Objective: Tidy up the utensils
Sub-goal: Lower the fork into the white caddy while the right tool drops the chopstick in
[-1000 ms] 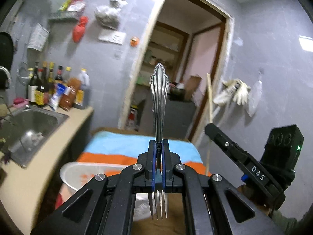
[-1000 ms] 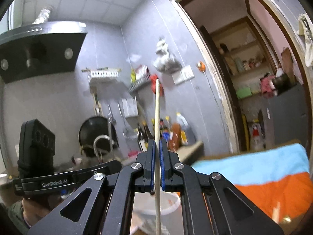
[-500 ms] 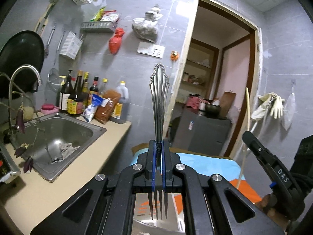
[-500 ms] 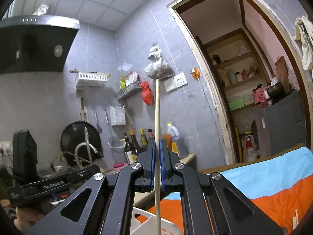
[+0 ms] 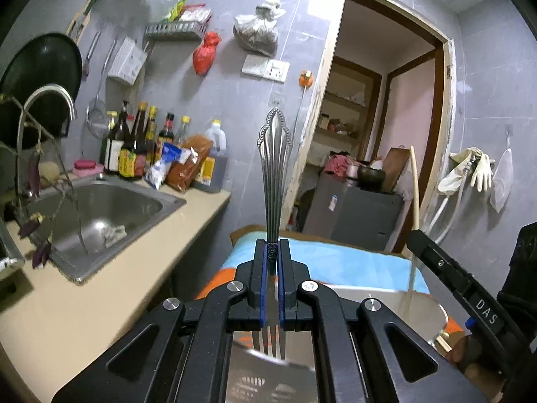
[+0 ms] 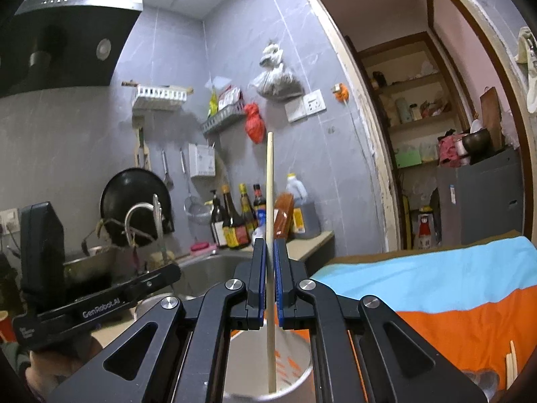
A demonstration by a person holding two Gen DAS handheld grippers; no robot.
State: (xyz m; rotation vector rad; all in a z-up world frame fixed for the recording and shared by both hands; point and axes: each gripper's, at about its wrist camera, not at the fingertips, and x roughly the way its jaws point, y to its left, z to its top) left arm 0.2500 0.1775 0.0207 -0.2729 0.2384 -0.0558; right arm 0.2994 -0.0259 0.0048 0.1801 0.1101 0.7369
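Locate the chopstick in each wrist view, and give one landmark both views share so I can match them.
Left wrist view: the chopstick stands upright at the right, rising above the right gripper, near the door frame.
Right wrist view: the chopstick stands upright at centre, clamped between the shut jaws of the right gripper, its lower end over the metal pot.
Shared landmark: the red bag hanging on the grey tiled wall.

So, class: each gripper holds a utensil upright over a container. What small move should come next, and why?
Probably lower both a little further before letting go. The left gripper is shut on the fork, tines down over the metal container; the right gripper is shut on the chopstick, its lower end already inside the rim.
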